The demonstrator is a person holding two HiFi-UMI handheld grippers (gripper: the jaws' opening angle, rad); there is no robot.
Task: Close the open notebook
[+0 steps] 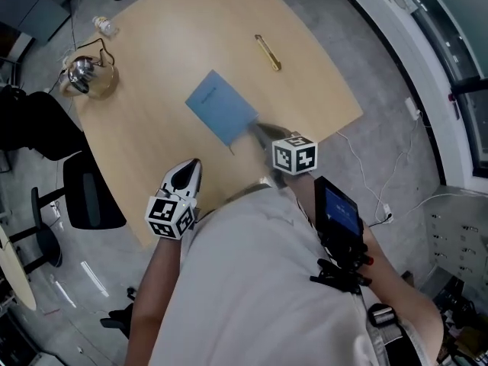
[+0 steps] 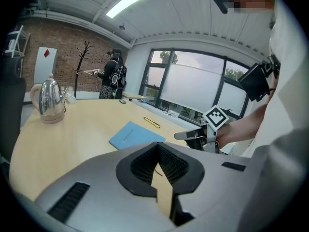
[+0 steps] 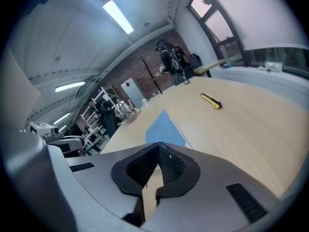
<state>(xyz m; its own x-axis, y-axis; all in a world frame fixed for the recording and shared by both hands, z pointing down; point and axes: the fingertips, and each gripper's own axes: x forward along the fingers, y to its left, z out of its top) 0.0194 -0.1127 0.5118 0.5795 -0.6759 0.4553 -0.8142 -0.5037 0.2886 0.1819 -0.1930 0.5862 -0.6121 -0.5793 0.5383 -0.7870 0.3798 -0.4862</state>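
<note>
Wooden table (image 1: 152, 90) in office w/ brick wall far back. Blue notebook (image 1: 221, 107) lies flat and closed mid-table, cover up. Yellow pen (image 1: 268, 52) far right of it, well apart; steel kettle (image 1: 82, 73) at far-left corner. Right gripper (image 1: 261, 133), blurred, just beside notebook's near corner, jaws together, nothing in them. Left gripper (image 1: 188, 171) at table's near edge, jaws together too, empty.

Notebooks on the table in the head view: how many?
1: a blue notebook, closed, lying flat near the middle of the wooden table. Nothing there looks big enough to hide another.
</note>
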